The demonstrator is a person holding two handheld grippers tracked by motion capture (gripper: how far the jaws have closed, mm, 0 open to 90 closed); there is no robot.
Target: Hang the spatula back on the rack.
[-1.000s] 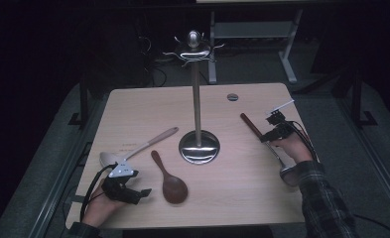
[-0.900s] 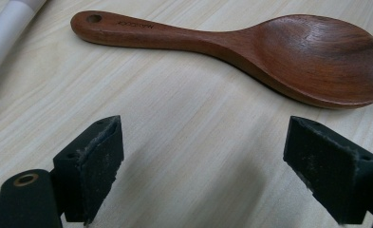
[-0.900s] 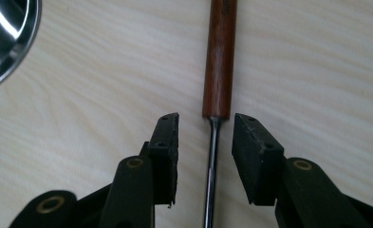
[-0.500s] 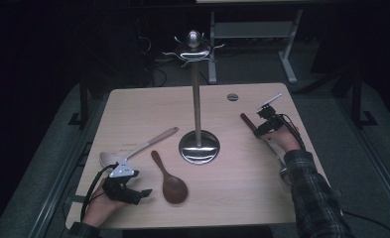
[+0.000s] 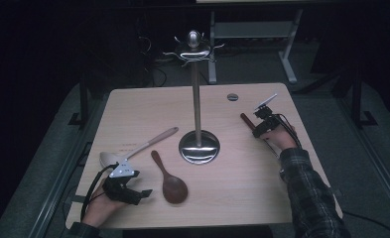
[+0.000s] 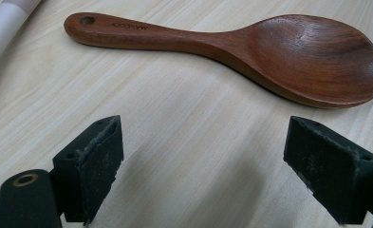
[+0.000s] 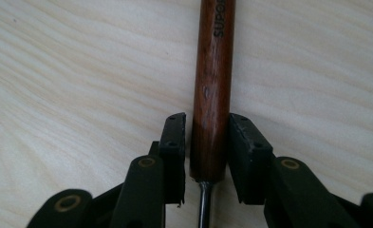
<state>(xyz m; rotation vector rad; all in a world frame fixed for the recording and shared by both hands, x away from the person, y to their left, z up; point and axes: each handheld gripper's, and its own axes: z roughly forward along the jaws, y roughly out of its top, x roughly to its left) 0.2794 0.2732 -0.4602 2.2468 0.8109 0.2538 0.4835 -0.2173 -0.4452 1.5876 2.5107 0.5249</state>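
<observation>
Two pads of our right gripper [image 7: 207,159] were closing around the stiff, light wooden utensil handle [image 7: 214,90] near its metal shank, barely gripping.

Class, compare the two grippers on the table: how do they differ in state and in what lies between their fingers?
The left gripper stands wide open over bare table, the wooden spoon lying beyond it. The right gripper has just been closing, its fingers narrowly bracketing a dark wooden handle. Both sit low over the table.
</observation>
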